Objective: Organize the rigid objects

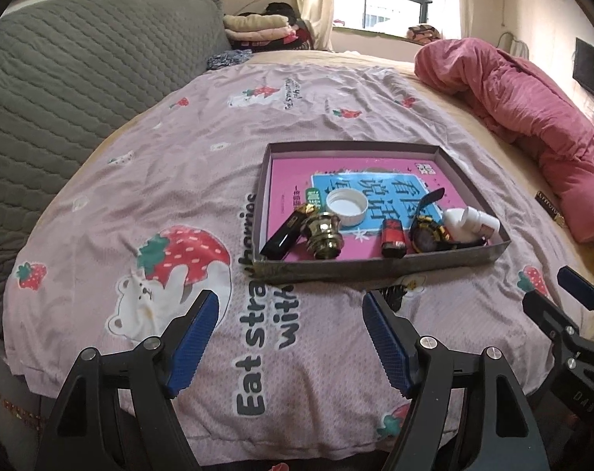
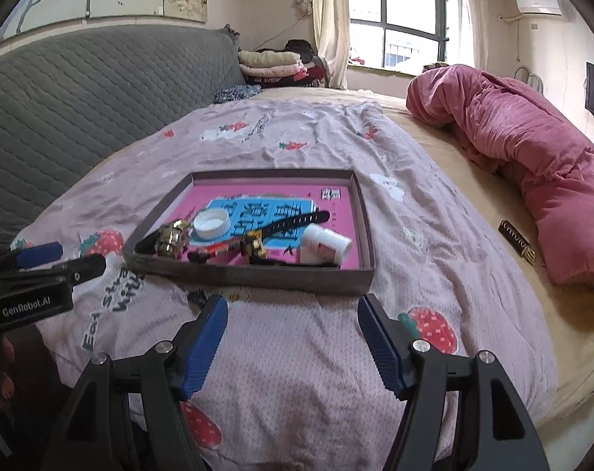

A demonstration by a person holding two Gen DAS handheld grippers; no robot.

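a grey quilted headboard (image 1: 73,78) bounds the scene at far left, beside a bed covered by a pale pink sheet (image 1: 202,204) printed with strawberries and bears. the left gripper (image 1: 291,339) hovers low over the near part of this sheet, its blue-padded jaws spread wide with nothing between them. ahead of it lies a shallow grey tray (image 1: 379,265) lined with a pink and blue printed card. along the tray's near side, from left to right, lie a black lipstick tube (image 1: 283,235) with a gold end, a brass-coloured fitting (image 1: 323,234) touching that tube, a white bottle cap (image 1: 346,205) set open side up just behind the fitting, a small red and black lighter (image 1: 393,237), a black and gold wristwatch (image 1: 428,233) whose strap extends toward the far side, and a white plastic bottle (image 1: 471,223) lying on its side in the near right corner. the right gripper (image 2: 293,335) is poised over the sheet just short of the tray's near wall, jaws likewise wide apart and holding nothing. further right, a dark rectangular bar (image 2: 516,241) with pale lettering rests apart from the tray on the beige mattress cover (image 2: 454,165), near a rolled pink quilt (image 2: 532,149). a window (image 2: 410,19) stands behind.
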